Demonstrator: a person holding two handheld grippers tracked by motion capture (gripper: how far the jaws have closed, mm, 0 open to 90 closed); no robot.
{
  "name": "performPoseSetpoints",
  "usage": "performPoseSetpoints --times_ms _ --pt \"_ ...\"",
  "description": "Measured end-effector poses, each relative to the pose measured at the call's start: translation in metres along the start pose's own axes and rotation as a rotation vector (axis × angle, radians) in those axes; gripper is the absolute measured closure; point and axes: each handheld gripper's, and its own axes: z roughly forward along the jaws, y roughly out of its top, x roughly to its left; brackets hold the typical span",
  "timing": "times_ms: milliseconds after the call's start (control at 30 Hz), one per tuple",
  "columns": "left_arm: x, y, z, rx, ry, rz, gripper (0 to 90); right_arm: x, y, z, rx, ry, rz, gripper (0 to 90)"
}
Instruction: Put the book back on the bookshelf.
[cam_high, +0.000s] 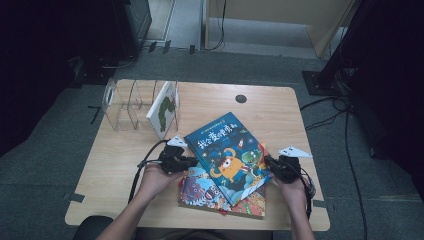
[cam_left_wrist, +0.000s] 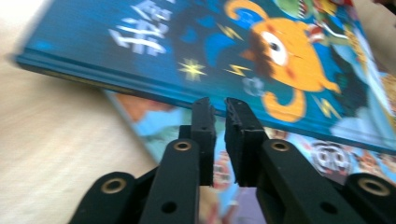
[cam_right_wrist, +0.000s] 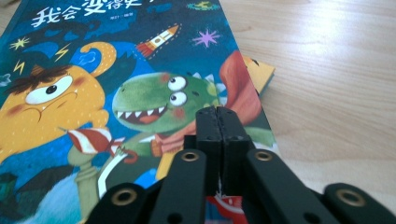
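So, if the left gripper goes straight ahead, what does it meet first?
Probably the edge of the blue book, directly ahead of the left gripper; depth is unclear, so it might slip just underneath.

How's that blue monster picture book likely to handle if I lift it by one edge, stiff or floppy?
Probably stiff: the blue monster book shows a thick, straight hardcover edge in the left gripper view. Its glossy cover may slip between jaws. It lies skewed on the lower book, so a push would likely slide or pivot it.
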Motion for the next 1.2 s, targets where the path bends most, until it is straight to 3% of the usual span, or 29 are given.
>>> performPoseSetpoints --times_ms 200,500,800,1200 --pt "0.026 0.004 -0.001 0.026 0.031 -0.024 87.6 -0.001 -0.008 -0.008 0.006 -0.011 0.010 90.0" --pt "0.053 0.010 -0.003 0.001 0.060 -0.034 86.6 0.002 -0.024 -0.021 -0.008 -0.033 0.001 90.0" --pt "0.065 0.013 0.006 0.013 0.042 -0.047 86.7 0.001 -0.034 -0.033 -0.009 -0.047 0.031 90.0" --pt "0.069 0.012 0.005 0.013 0.063 -0.043 84.3 -0.003 -0.040 -0.037 0.020 -0.048 0.056 90.0"
